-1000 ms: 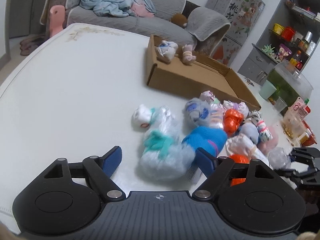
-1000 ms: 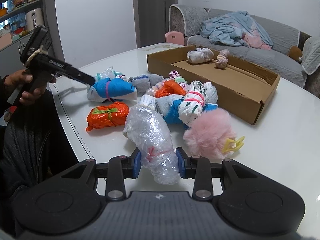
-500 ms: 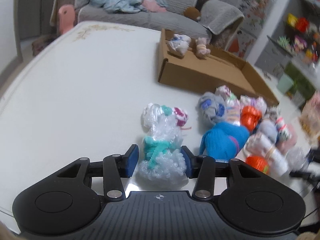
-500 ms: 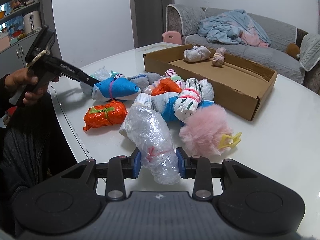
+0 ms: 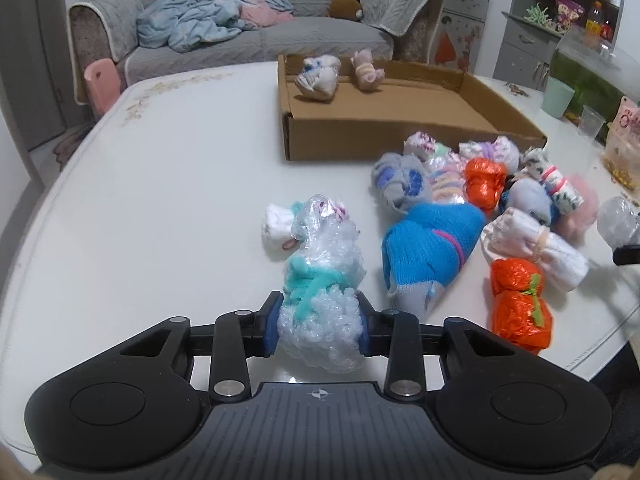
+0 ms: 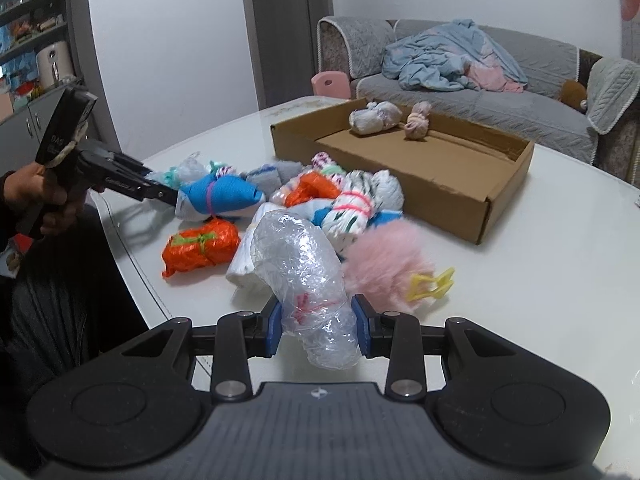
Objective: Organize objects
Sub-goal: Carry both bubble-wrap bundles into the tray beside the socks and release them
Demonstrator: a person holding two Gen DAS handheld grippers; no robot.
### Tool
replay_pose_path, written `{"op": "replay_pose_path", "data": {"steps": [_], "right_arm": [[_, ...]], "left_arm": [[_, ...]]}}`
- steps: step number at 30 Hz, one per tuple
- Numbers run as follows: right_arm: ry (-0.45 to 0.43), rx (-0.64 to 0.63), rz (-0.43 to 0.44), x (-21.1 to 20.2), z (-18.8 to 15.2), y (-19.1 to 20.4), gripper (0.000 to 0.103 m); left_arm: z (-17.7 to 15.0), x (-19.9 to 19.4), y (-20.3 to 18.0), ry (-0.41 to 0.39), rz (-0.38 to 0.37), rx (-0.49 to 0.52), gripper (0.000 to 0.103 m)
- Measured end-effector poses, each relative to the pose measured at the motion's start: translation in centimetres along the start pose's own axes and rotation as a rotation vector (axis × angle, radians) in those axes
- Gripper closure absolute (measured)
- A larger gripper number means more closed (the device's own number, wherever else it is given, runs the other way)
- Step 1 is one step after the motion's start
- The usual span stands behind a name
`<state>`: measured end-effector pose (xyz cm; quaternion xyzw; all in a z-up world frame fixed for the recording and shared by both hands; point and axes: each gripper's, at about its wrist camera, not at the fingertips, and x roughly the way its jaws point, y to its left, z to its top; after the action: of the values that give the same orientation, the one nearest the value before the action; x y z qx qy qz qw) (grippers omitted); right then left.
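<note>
My left gripper (image 5: 319, 326) is shut on a clear bubble-wrap bundle tied with teal yarn (image 5: 320, 280), near the white table's front. My right gripper (image 6: 319, 330) is shut on a clear plastic bundle tied with pink string (image 6: 308, 276), held just above the table. A pile of tied bundles lies between them: a blue one (image 5: 430, 246), orange ones (image 5: 520, 308), a pink fluffy one (image 6: 386, 260). The open cardboard box (image 5: 400, 136) stands behind with two bundles (image 5: 320, 78) inside. The left gripper also shows in the right wrist view (image 6: 160, 192).
The white table (image 5: 160, 200) has its front edge close to both grippers. A grey sofa (image 5: 260, 36) with a blue blanket stands behind the table. A green cup (image 5: 558, 98) and shelves stand at the right. A small white sock bundle (image 5: 276, 230) lies beside the bubble-wrap bundle.
My left gripper moved left off the blue bundle, closed on the bubble-wrap bundle, and turned toward the box. My right gripper kept its hold on the clear bundle and rose slightly.
</note>
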<state>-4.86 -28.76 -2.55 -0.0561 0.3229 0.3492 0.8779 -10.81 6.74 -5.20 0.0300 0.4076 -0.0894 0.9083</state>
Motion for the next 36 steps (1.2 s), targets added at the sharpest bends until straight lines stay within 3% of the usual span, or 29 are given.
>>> {"op": "replay_pose_path", "data": {"steps": [5, 12, 20, 25, 36], "right_arm": [[-0.045, -0.009, -0.013, -2.1, 2.0, -1.2, 0.070], [-0.163, -0.041, -0.098, -5.6, 8.2, -4.8, 0.070], [-0.185, -0.081, -0.179, -3.4, 13.7, -7.8, 0.070], [-0.183, -0.098, -0.194, -1.4, 15.4, -8.6, 0.070], [-0.110, -0.114, -0.184, 3.7, 16.7, -10.7, 0.070]], "left_arm": [[3.0, -3.4, 1.7, -0.070, 0.024, 0.016, 0.061], [10.3, -6.7, 3.1, -0.208, 0.060, 0.044, 0.061], [17.4, -6.4, 0.6, -0.306, 0.034, 0.115, 0.060], [20.1, -4.2, -1.6, -0.309, 0.008, 0.161, 0.060], [23.8, 5.4, -7.9, -0.221, -0.105, 0.248, 0.060]]}}
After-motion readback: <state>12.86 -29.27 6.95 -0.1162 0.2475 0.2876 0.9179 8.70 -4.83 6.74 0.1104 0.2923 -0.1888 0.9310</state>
